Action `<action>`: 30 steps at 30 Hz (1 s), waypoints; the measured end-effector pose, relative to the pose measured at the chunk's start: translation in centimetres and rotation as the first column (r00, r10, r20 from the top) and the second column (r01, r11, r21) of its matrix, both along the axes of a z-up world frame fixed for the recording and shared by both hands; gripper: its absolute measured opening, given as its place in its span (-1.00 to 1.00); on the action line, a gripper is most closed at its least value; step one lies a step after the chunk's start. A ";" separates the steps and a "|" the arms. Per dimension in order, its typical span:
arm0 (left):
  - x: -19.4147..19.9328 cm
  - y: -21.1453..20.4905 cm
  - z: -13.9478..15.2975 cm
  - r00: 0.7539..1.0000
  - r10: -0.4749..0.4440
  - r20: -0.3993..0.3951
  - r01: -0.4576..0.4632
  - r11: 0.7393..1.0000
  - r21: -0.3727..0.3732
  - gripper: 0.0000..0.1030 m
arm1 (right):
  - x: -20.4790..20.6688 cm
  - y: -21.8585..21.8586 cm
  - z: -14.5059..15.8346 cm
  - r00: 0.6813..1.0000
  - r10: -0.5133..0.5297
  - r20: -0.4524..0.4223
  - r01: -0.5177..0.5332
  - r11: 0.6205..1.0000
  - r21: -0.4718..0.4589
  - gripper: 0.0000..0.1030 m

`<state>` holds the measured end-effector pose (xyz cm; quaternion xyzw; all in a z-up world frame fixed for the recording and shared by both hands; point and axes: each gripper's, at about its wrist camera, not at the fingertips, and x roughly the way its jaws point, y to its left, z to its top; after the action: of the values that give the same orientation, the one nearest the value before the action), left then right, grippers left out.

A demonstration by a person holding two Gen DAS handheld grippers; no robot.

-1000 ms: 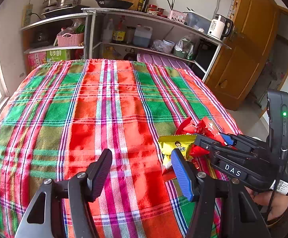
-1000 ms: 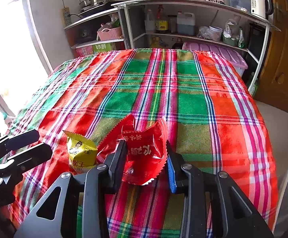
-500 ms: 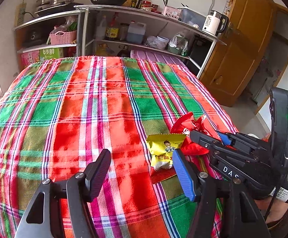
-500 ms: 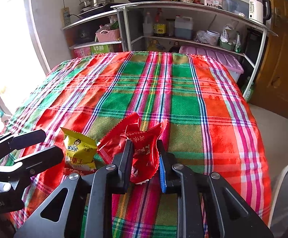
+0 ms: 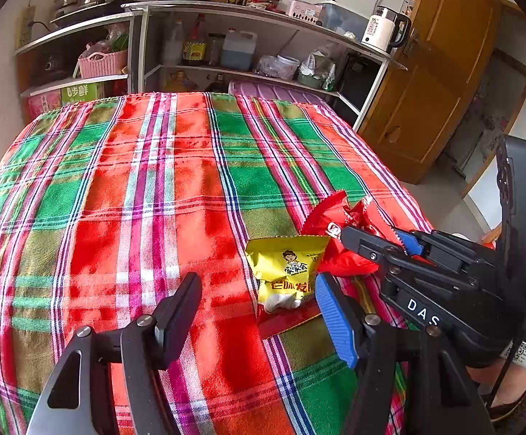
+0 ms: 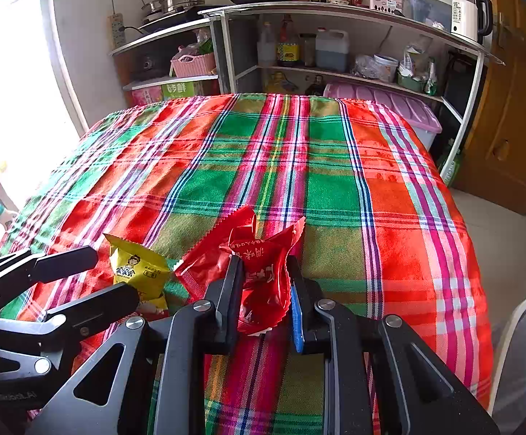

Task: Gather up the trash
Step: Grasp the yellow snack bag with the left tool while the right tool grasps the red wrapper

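- The red wrapper [image 6: 263, 275] lies crumpled near the front edge of the plaid tablecloth [image 6: 335, 188], pinched between the right gripper's [image 6: 263, 290] fingers, which have just been closing.
- The yellow snack packet [image 5: 286, 272] touches it on the left.
- The left gripper [image 5: 255, 304] hovers beside the packet, fingers apart and empty.

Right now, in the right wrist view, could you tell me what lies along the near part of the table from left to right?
left gripper → yellow snack packet → red wrapper, pinched in the right gripper → white bin rim off the table edge.
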<state>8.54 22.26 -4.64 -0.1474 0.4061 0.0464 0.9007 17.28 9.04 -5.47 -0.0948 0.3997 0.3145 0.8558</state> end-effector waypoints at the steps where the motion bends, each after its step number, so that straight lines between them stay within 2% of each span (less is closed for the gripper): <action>1: 0.1 -0.1 0.0 1.000 0.001 0.001 -0.001 1.000 0.008 0.26 | 0.0 0.1 0.0 1.000 0.001 -0.001 -0.001 1.000 -0.001 -0.55; 8: 1.0 -0.7 -0.7 1.000 -0.010 -0.022 0.011 0.999 0.038 0.26 | 0.1 0.1 -0.1 1.000 -0.001 -0.001 0.001 1.000 0.001 -0.54; 20: 1.4 -0.7 -1.0 1.000 -0.011 -0.018 0.011 0.999 0.043 0.24 | 0.1 0.0 0.0 1.000 -0.001 0.002 0.001 1.000 -0.002 -0.54; 28: 1.4 -0.7 -1.0 1.000 -0.021 -0.012 0.021 0.999 0.034 -0.26 | 0.1 -0.1 0.0 1.000 -0.002 0.003 0.002 1.000 -0.001 -0.55; 30: 1.4 -0.7 -1.0 1.000 -0.024 -0.013 0.024 0.999 0.034 -0.29 | 0.1 -0.1 0.0 1.000 -0.002 0.003 0.002 1.000 -0.001 -0.55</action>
<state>9.94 21.55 -5.62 -0.1267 0.4125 0.0435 0.9011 17.42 8.92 -5.46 -0.0953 0.3985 0.3135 0.8567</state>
